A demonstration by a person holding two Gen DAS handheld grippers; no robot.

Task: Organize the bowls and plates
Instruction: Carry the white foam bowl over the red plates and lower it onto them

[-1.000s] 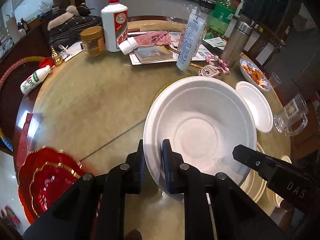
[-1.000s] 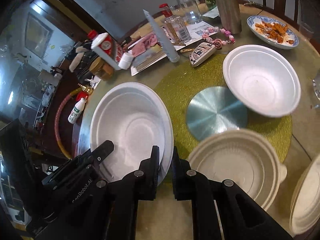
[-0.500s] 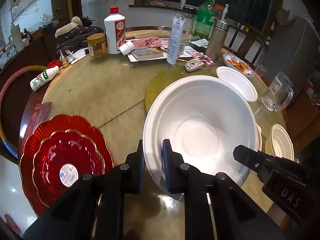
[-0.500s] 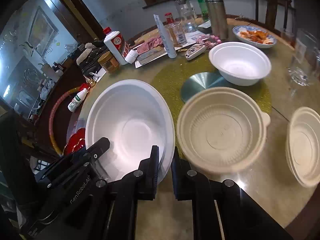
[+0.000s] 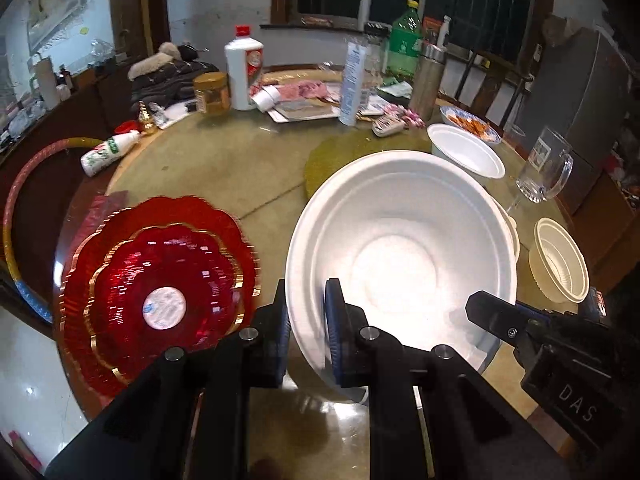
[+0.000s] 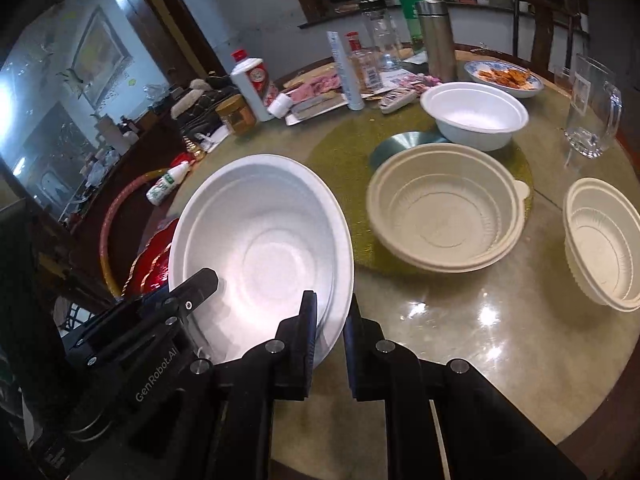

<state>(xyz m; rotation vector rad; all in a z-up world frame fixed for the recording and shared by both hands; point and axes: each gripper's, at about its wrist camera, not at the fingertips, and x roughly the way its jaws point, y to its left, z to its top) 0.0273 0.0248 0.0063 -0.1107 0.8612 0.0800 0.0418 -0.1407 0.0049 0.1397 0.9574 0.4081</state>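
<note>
Two wrist views over a round, cluttered counter [image 6: 472, 344] with a glossy olive top.

Large white bowl [image 5: 400, 248], shallow and wide, held above the near edge of the counter, gripped on opposite sides of its rim. Left gripper [image 5: 306, 312] clamped on the bowl's left rim, jaws nearly closed, thin wall pinched between them. Right gripper [image 6: 331, 320] clamped the same way on the right rim, jaws nearly closed on the wall. Each gripper visible in the other's view, at the far side of the bowl.

Left of the bowl, a stack of red scalloped plates [image 5: 160, 288] with gold edging, at the counter's edge, blurred.

Right of the bowl, a large beige bowl [image 6: 444, 212] on a round green-gold mat [image 6: 348, 152]. Behind it, a smaller white bowl [image 6: 474, 114], also on the mat. Further right, a stack of small beige bowls [image 6: 604, 244] near the counter's rim.

Toward the back: a glass mug [image 6: 592, 108], a blue-patterned dish of orange food [image 6: 504, 76], a steel flask [image 6: 434, 46], a white bottle with a red cap [image 6: 250, 80], a lidded jar [image 6: 236, 114] and a small white squeeze bottle [image 6: 166, 184] lying on its side.
</note>
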